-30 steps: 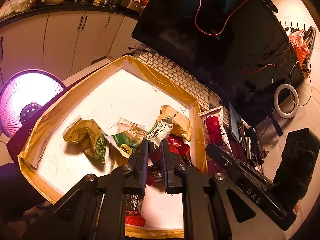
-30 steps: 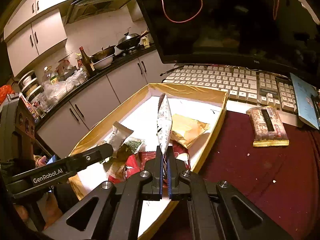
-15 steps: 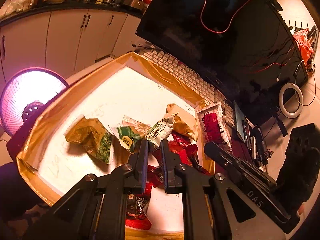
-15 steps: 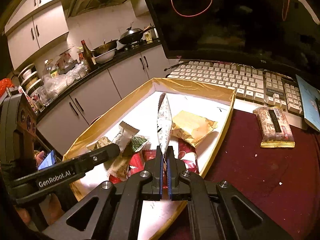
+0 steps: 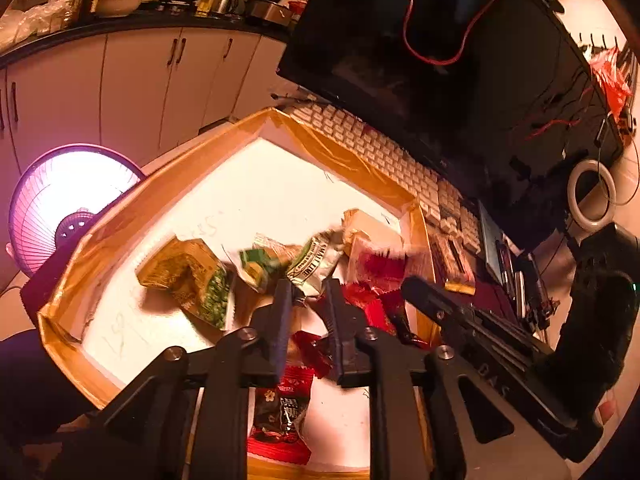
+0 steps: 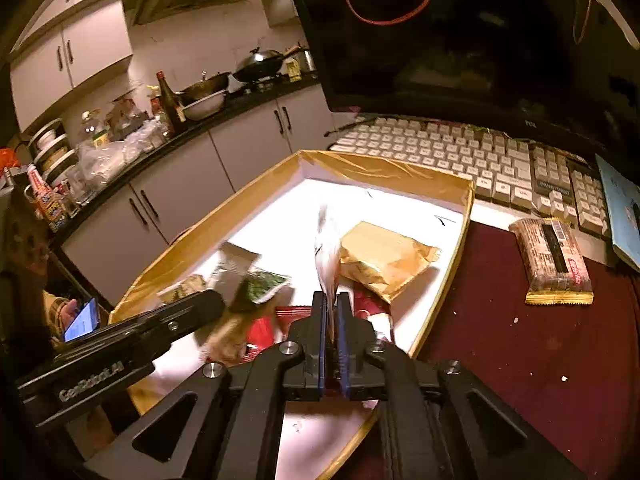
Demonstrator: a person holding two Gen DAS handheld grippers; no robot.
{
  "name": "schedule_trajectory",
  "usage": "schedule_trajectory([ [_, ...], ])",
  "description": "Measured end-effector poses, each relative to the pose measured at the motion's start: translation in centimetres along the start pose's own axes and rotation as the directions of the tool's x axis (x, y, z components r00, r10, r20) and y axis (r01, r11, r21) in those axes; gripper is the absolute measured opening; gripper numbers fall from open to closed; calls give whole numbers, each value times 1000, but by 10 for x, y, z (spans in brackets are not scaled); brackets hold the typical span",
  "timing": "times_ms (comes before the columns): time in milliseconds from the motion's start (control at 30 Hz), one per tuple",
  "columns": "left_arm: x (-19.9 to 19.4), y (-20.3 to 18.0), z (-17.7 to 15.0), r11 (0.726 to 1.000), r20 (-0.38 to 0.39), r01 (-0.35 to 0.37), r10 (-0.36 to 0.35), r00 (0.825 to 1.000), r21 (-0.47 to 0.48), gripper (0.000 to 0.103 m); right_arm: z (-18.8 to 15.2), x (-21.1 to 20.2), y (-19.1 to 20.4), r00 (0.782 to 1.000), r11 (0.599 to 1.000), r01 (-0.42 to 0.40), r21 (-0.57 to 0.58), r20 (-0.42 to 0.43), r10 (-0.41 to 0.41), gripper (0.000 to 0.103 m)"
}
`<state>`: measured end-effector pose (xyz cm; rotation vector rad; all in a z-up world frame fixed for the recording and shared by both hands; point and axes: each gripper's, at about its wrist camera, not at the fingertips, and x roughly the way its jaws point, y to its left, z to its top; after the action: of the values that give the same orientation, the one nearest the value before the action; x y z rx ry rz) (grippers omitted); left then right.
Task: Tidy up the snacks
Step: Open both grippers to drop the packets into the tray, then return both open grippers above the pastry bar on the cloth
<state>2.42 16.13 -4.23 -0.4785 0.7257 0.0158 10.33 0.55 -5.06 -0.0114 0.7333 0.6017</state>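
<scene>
A shallow gold-rimmed white box [image 5: 160, 196] holds several snack packets. My right gripper [image 6: 330, 300] is shut on a thin white-and-red packet [image 6: 327, 252], held edge-on above the box [image 6: 384, 168]; the same packet shows blurred in the left wrist view [image 5: 380, 256]. My left gripper [image 5: 307, 292] hovers low over the pile with its jaws slightly apart and nothing clearly between them, just in front of a white-green packet [image 5: 316, 266]. A green-gold packet [image 5: 188, 280], a tan packet [image 6: 384, 256] and red packets [image 5: 280, 408] lie in the box.
A pink snack bar [image 6: 554, 260] lies on the dark red table mat right of the box. A white keyboard [image 6: 460, 152] and a black monitor [image 6: 480, 40] stand behind the box. A glowing heater [image 5: 64, 200] stands left of it.
Both grippers have moved a little forward over the box. The left gripper's jaws have spread slightly. The packet in the right gripper is blurred and has tipped lower towards the pile.
</scene>
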Motion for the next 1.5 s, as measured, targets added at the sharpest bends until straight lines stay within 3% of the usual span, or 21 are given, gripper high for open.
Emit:
schedule_trajectory([
  [100,2,-5,-2,1000,-10,-21,21,1000,17,22,-1,3,-8,1000,1000,1,26,-5,-1,15],
  [167,-2,-7,-2,999,13,-26,26,1000,22,46,-1,-2,-13,1000,999,-6,53,12,5,37],
  [267,-12,-12,-2,999,64,-26,24,998,27,62,-2,-15,-24,998,995,-25,99,55,20,48],
  [467,-29,-32,-3,996,133,-55,45,990,70,65,-5,-40,-55,993,979,-56,196,109,35,60],
  [700,-35,-68,-13,989,131,-4,-16,991,145,65,-18,-57,-105,995,950,-29,310,100,-2,61],
  [1067,-29,-118,-32,966,57,76,-93,994,247,65,-45,-65,-159,995,923,66,378,42,-88,61],
  [1333,-8,-137,-38,954,-43,130,-123,992,269,65,-53,-72,-178,994,912,86,401,31,-107,61],
  [1500,5,-144,-34,953,-79,151,-135,988,264,65,-49,-82,-186,996,907,54,419,39,-78,61],
])
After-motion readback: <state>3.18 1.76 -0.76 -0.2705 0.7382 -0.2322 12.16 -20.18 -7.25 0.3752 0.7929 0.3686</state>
